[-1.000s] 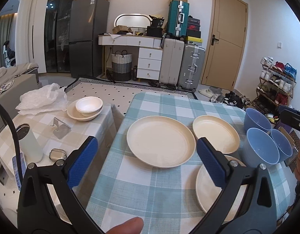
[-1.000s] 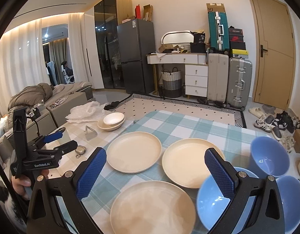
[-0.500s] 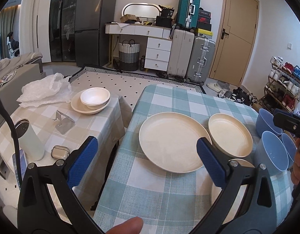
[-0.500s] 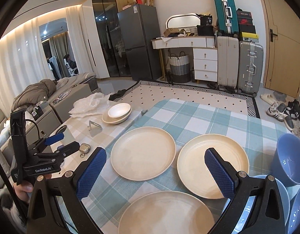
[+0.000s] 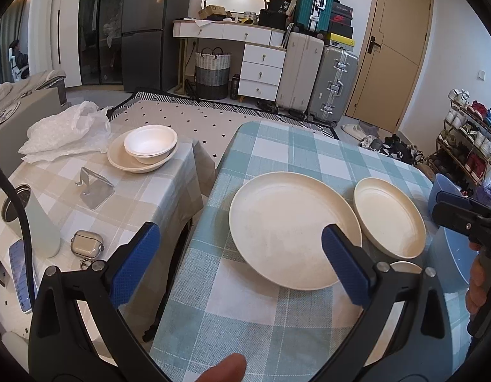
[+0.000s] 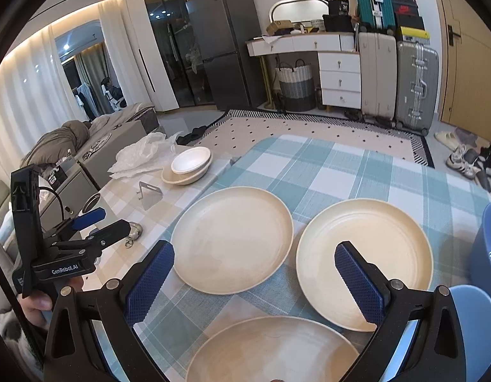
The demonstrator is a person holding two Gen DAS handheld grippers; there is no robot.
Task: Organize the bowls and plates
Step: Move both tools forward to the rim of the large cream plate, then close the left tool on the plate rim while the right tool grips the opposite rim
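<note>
Three cream plates lie on the blue checked table [image 6: 341, 165]: a left plate [image 6: 232, 238] [image 5: 293, 226], a right plate [image 6: 366, 261] [image 5: 388, 216] and a near plate [image 6: 270, 350]. Blue bowls [image 6: 487, 248] [image 5: 443, 187] stand at the right edge. My left gripper [image 5: 239, 267] is open and empty, over the table's left edge, near the left plate. My right gripper [image 6: 255, 286] is open and empty above the plates. Each gripper also shows in the other's view, the left [image 6: 95, 222] and the right [image 5: 462, 213].
A side table [image 5: 143, 203] at the left holds a white bowl in a cream dish [image 5: 146, 149], a plastic bag [image 5: 63, 130], a metal phone stand [image 5: 92, 187], an earbud case [image 5: 86, 242] and a pale bottle [image 5: 32, 219]. Suitcases [image 5: 318, 79] and a door stand beyond.
Both grippers have moved left and forward; the plates now sit further right in both views. The blue bowls have slid toward the right edge of both views. Both grippers stay open.
</note>
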